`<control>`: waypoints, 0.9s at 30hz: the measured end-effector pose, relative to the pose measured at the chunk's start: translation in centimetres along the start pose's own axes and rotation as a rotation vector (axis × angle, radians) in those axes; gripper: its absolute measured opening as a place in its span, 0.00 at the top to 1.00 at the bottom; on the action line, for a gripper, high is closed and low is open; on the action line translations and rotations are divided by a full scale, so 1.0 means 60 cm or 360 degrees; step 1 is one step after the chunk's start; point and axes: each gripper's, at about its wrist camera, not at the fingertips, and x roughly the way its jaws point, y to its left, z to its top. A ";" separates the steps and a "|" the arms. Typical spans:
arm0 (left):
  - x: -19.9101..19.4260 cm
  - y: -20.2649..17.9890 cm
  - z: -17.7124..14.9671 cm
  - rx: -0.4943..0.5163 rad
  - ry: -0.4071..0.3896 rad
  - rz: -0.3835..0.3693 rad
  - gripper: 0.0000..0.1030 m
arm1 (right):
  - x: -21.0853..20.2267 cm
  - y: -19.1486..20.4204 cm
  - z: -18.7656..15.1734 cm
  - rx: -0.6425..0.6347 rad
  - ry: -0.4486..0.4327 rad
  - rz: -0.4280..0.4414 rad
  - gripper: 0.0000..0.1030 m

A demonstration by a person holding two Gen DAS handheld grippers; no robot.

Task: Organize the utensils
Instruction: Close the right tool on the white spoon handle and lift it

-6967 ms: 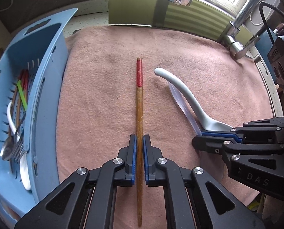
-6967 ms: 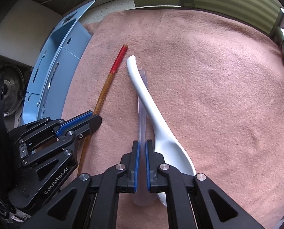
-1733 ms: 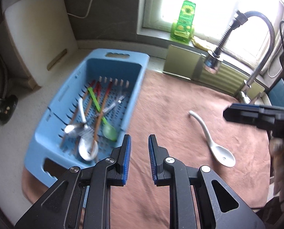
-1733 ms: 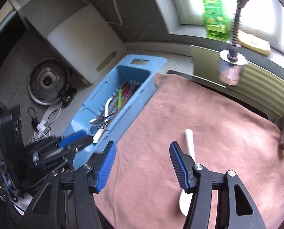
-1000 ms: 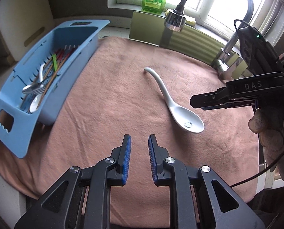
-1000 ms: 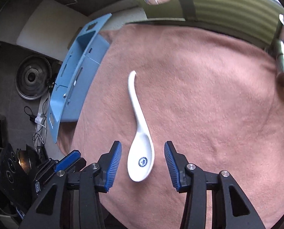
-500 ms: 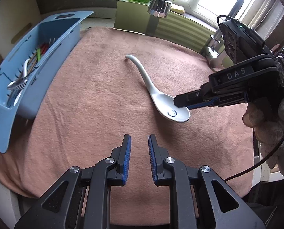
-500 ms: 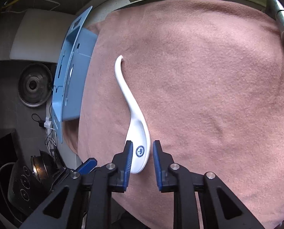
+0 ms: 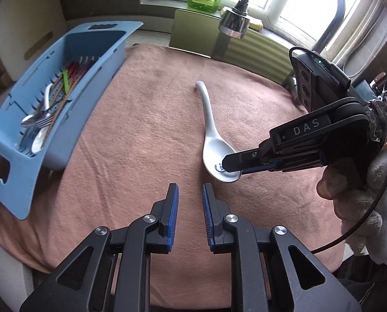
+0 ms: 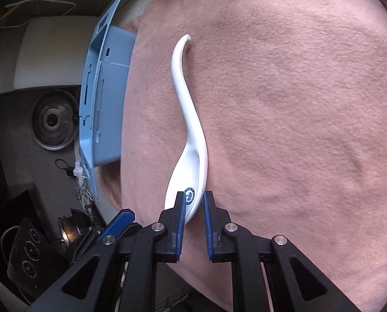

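The white ceramic spoon (image 10: 190, 119) is stiff, glazed and probably slick and chippable, so you do best to pinch the bowl's rim wall squarely. Its bowl sits right at your right gripper (image 10: 194, 200), whose jaws have just been closing onto that rim, the handle running straight ahead over the pink towel (image 10: 284, 104). Your left gripper (image 9: 189, 195) hangs slightly parted and empty just beside it, the blue basket (image 9: 16, 161) off to its left.

glossy ceramic spoon (image 10: 190, 119), fuzzy cloth (image 10: 284, 104)
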 end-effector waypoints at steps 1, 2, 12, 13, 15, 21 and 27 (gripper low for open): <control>-0.001 0.003 0.000 -0.0006 -0.0002 0.0003 0.83 | 0.002 0.003 0.002 0.0010 -0.0009 0.0013 0.88; -0.002 0.006 0.001 -0.0012 -0.0004 0.0006 0.83 | 0.004 0.005 0.004 0.0014 -0.0017 0.0020 0.88; 0.001 0.013 0.001 -0.0039 0.0020 -0.0045 0.83 | -0.017 0.084 0.005 -0.0400 -0.0092 -0.0295 0.80; 0.003 0.010 0.000 -0.0038 0.0024 -0.0058 0.83 | -0.021 0.088 0.011 -0.0418 -0.0104 -0.0315 0.80; 0.006 0.002 -0.001 -0.0033 0.0032 -0.0094 0.73 | -0.026 0.093 0.030 -0.0431 -0.0124 -0.0345 0.80; 0.019 -0.017 -0.006 -0.0046 0.0045 -0.0186 0.68 | -0.012 0.107 0.087 -0.0492 -0.0115 -0.0427 0.80; 0.043 -0.025 0.002 -0.0092 0.0064 -0.0182 0.68 | 0.010 0.115 0.117 -0.0533 -0.0058 -0.0506 0.79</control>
